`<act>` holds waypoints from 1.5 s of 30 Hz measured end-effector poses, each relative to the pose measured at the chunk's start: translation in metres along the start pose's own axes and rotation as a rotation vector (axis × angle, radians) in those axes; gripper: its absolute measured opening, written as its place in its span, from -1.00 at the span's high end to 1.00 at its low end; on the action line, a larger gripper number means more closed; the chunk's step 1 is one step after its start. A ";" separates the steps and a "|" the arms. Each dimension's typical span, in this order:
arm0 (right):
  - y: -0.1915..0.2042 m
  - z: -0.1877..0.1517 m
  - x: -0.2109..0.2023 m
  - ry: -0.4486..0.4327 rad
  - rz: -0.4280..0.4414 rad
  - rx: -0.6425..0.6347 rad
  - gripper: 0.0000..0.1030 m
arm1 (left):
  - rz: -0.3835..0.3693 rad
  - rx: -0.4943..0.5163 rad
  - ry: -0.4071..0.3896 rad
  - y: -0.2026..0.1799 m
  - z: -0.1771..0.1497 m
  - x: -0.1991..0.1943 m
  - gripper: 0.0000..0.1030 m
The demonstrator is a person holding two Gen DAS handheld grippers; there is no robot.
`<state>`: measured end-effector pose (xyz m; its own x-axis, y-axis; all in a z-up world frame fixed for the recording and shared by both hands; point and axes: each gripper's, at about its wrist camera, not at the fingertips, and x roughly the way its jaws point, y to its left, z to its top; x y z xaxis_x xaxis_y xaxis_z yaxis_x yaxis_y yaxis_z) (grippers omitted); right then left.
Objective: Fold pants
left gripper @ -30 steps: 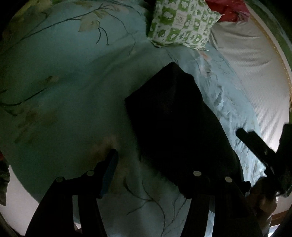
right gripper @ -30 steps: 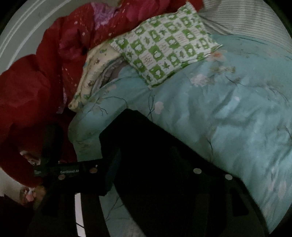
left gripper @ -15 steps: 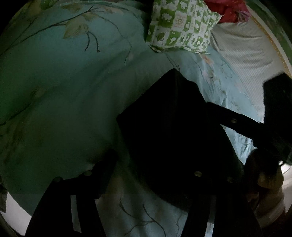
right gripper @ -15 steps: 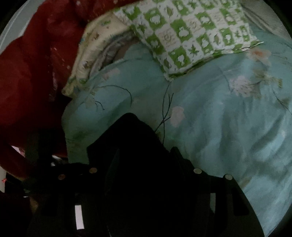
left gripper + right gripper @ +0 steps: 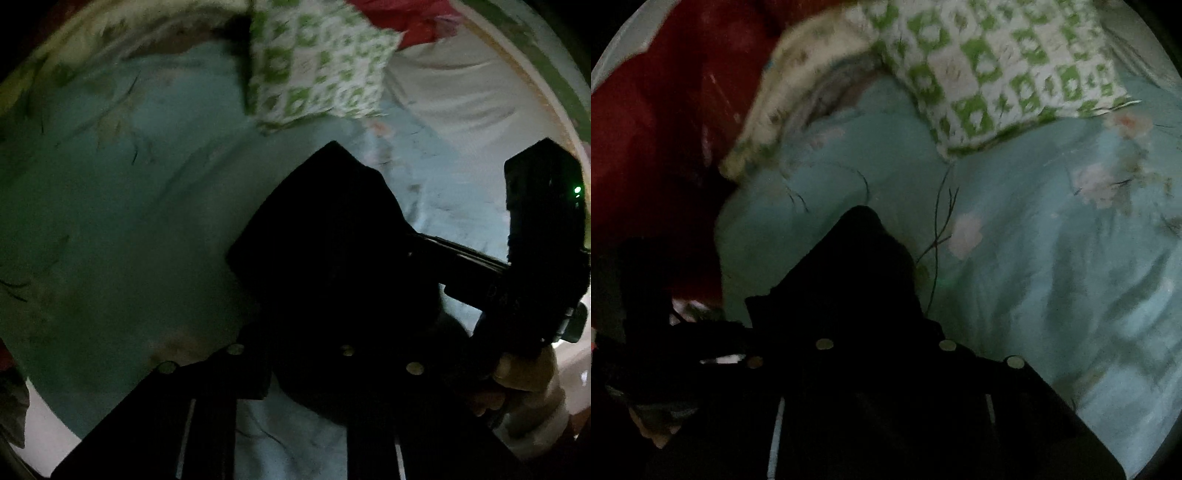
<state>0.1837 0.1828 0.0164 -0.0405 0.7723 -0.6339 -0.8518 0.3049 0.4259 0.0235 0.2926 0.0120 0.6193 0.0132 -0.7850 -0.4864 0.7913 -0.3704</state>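
Pants [image 5: 332, 258]: black, soft, limp, light; best pinched at corners. Left claw [image 5: 306, 369], right claw [image 5: 882, 354]: closure indeterminable, too dark.

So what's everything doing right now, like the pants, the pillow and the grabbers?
pants: dark, bunched up on the quilt.
checked pillow: lying beyond the pants, apart from them.
quilt: spread out, wrinkled.
left hand-held gripper: at the pants; too dark to tell its grip.
right hand-held gripper: same, too dark.
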 end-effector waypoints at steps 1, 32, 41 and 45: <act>0.000 -0.002 -0.010 -0.022 0.008 0.008 0.58 | -0.015 0.014 -0.015 -0.009 0.000 -0.009 0.73; -0.069 -0.173 -0.256 -0.485 -0.006 0.291 0.60 | -0.232 0.522 -0.051 -0.265 -0.102 -0.053 0.77; -0.089 -0.228 -0.260 -0.528 -0.030 0.368 0.60 | -0.187 0.627 -0.049 -0.291 -0.155 -0.027 0.77; -0.094 -0.247 -0.261 -0.530 -0.051 0.386 0.60 | -0.192 0.658 -0.046 -0.297 -0.171 -0.022 0.76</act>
<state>0.1454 -0.1850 -0.0173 0.3413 0.8915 -0.2978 -0.5933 0.4501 0.6674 0.0489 -0.0469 0.0541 0.6896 -0.1505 -0.7083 0.1015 0.9886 -0.1112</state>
